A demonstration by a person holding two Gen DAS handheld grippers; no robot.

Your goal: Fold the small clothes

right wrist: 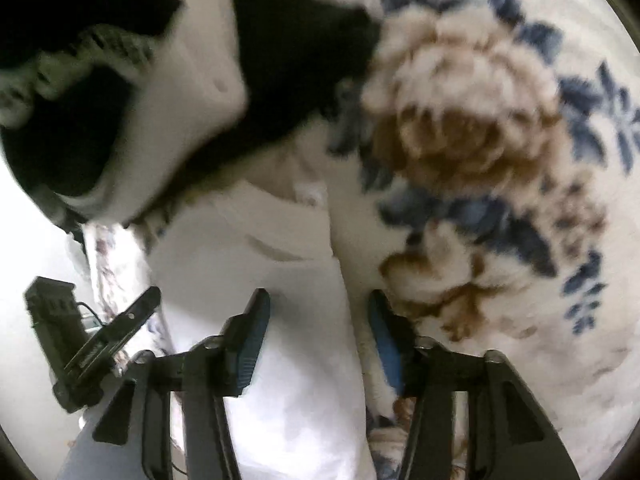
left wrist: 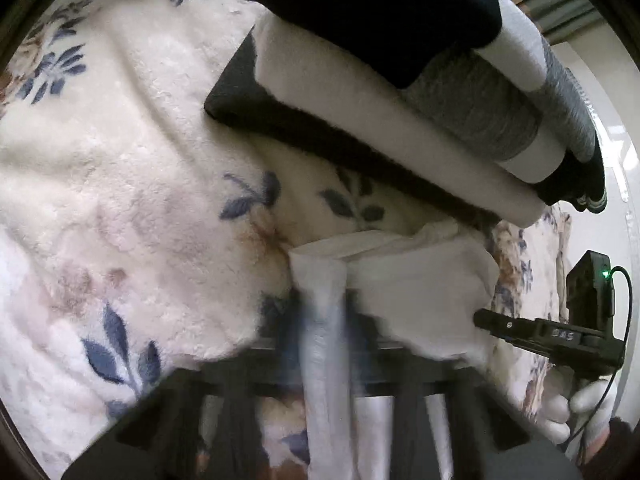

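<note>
Left wrist view: blurred white garment lies nearest, draped over the left gripper. Its jaws appear closed on a fold of this cloth, though blur limits certainty. The garment's long axis runs from 6 toward 1 o'clock on the floral blanket. A stack of folded clothes sits at 1 o'clock. The right gripper shows at 4 o'clock, just beside the garment's edge.

Right wrist view: right gripper stands wide, straddling the white garment, which extends toward 12 o'clock. Only this view shows that spread; only the left shows the stack's layers. Judged: the right is better placed to take the free edge.
</note>
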